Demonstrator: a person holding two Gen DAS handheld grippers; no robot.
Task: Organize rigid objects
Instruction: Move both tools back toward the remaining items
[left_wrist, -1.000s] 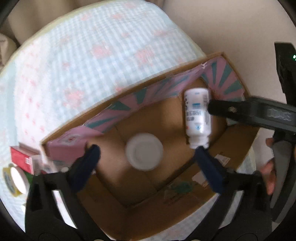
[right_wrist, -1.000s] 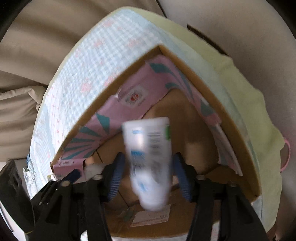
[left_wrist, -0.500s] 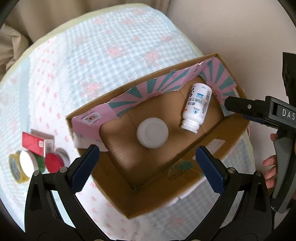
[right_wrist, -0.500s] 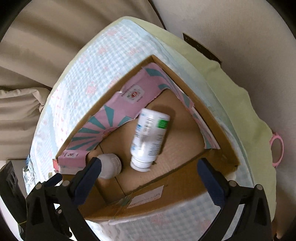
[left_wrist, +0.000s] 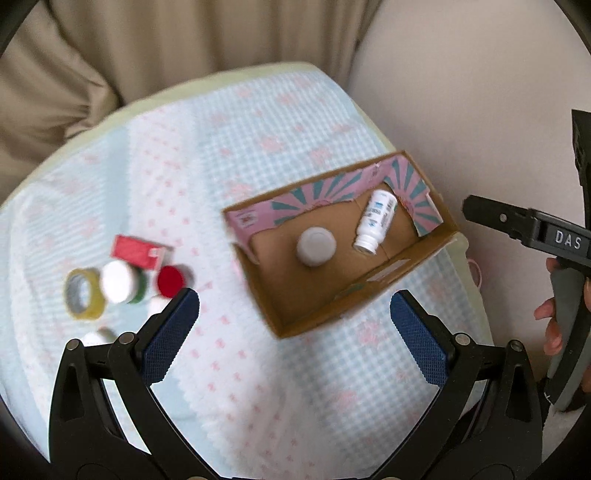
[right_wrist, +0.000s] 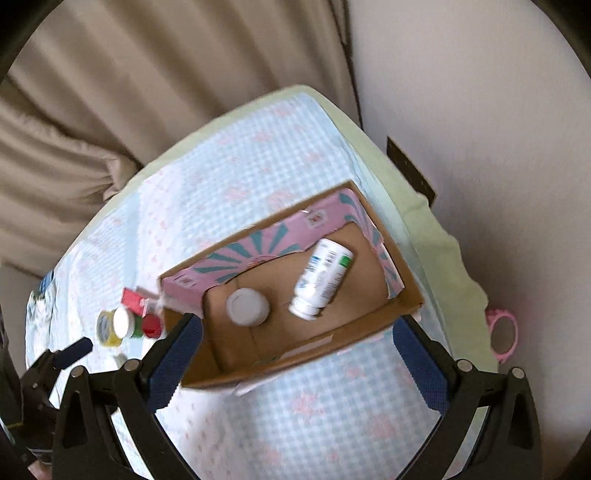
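Note:
A cardboard box (left_wrist: 402, 269) with pink and teal flaps sits on the checked cloth; it also shows in the right wrist view (right_wrist: 369, 332). Inside lie a white bottle (left_wrist: 375, 221) (right_wrist: 321, 282) on its side and a white-lidded jar (left_wrist: 316, 245) (right_wrist: 247, 306) upright. My left gripper (left_wrist: 295, 332) is open and empty, above the cloth in front of the box. My right gripper (right_wrist: 297, 358) is open and empty, above the box's near wall. Left of the box are a red box (left_wrist: 138, 251), a tape roll (left_wrist: 83, 299), a white-lidded green jar (left_wrist: 120, 282) and a red-lidded jar (left_wrist: 170, 280).
The table (left_wrist: 258, 129) has a rounded edge with beige curtains (left_wrist: 147, 44) behind and a pale wall (left_wrist: 461, 74) at the right. A pink ring (right_wrist: 502, 336) hangs at the right edge. Small white objects (left_wrist: 98, 336) lie near my left finger.
My right gripper let go of the white bottle, which now lies in the box. Both grippers pulled back and up from the box; the left one swung left, showing the group of items.

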